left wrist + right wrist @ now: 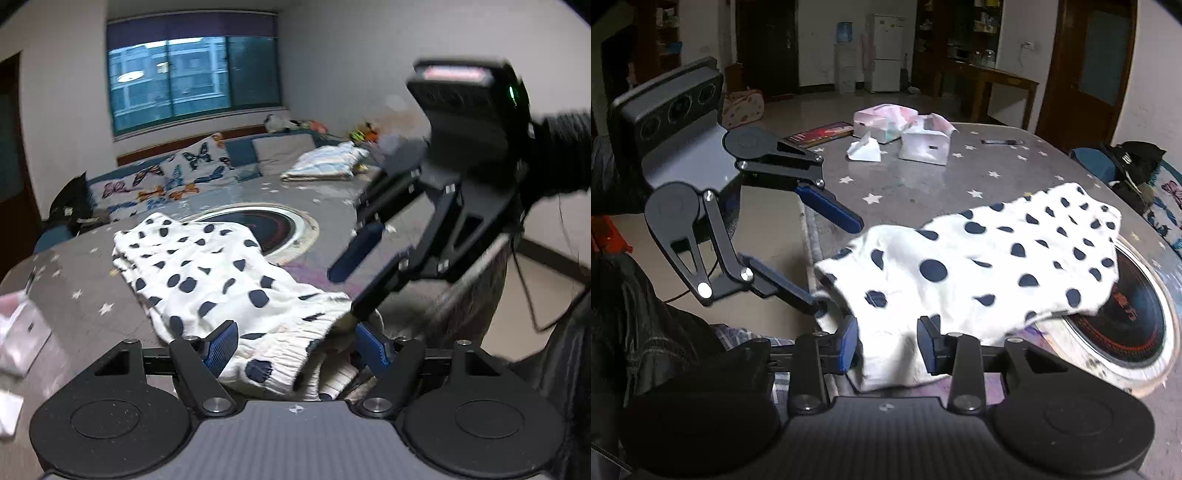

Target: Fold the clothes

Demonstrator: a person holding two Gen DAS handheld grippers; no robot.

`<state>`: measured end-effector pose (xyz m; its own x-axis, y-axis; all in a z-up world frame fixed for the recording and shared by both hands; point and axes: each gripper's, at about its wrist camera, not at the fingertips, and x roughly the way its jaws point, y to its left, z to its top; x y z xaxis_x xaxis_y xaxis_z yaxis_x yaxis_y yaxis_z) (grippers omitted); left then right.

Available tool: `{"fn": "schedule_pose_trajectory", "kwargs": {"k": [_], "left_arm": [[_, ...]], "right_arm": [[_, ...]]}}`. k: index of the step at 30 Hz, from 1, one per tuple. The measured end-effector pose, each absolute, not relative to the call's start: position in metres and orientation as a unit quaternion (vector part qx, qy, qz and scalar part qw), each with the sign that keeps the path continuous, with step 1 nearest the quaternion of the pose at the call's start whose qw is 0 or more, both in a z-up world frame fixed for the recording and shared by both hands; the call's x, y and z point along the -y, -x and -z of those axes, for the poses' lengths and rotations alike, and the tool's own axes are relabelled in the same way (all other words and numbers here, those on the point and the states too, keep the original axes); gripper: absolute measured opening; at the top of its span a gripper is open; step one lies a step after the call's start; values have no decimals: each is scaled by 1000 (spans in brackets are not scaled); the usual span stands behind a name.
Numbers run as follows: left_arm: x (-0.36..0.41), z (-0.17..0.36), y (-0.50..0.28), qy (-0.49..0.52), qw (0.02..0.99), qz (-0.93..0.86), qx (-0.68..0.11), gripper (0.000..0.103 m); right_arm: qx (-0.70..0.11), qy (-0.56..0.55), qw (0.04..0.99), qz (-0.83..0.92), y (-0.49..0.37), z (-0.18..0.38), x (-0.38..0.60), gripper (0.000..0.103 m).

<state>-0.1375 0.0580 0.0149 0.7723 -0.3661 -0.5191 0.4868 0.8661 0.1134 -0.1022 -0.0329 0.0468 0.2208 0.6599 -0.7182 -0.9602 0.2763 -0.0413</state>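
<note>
A white knitted garment with navy polka dots (207, 273) lay across a grey star-patterned table (923, 184). Both the left gripper (293, 341) and right gripper (888, 343) had fingers spread, straddling its near hem, seemingly positioned for gripping.

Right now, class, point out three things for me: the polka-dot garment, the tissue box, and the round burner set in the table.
polka-dot garment (997, 258), right wrist view, on its spotted middle.
tissue box (925, 146), right wrist view, on its white front face.
round burner (1123, 317), right wrist view, on the dark glass beside the garment.
</note>
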Motion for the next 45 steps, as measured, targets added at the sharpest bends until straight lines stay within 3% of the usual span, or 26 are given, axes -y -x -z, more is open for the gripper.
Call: {"fn": "schedule_pose_trajectory", "kwargs": {"k": [4,9,11,13,15,17,19,22,34,37,41,42,44,45], "left_arm": [[-46,-4,135,-179,925,226,-248,69],[-29,11,135,-259,910,215,-241,49],[-27,14,133,-268,909,210,-240,32],[-29,12,130,-262,912,207,-237,24],[-34,3,126,-243,919,202,-235,21],[-42,-7,117,-220,924,200,-240,17],[-49,-15,106,-200,927,200,-248,17],[-57,-28,87,-172,928,207,-258,16],[-85,-43,58,-86,921,243,-293,17],[-89,-45,65,-81,919,246,-297,20],[-98,-49,76,-74,919,247,-297,23],[-101,-52,79,-71,921,247,-293,26],[-109,-61,85,-63,928,241,-278,43],[-114,-66,87,-59,932,237,-268,44]], "right_arm": [[-306,244,745,-541,103,-44,41,38],[-305,244,751,-533,102,-42,47,42],[-298,253,752,-530,104,-42,49,42],[-292,261,754,-527,106,-41,50,43],[-285,270,756,-524,107,-41,52,53],[-278,278,757,-522,109,-41,54,56],[-270,287,759,-519,111,-40,56,58],[-238,326,754,-518,119,-34,50,72],[-151,338,770,-519,106,-24,20,69],[-155,325,767,-530,100,-22,13,58],[-161,303,764,-547,97,-24,13,32],[-161,299,764,-549,98,-25,14,28],[-162,292,765,-551,98,-27,16,25],[-161,291,765,-552,99,-29,17,24]]}}
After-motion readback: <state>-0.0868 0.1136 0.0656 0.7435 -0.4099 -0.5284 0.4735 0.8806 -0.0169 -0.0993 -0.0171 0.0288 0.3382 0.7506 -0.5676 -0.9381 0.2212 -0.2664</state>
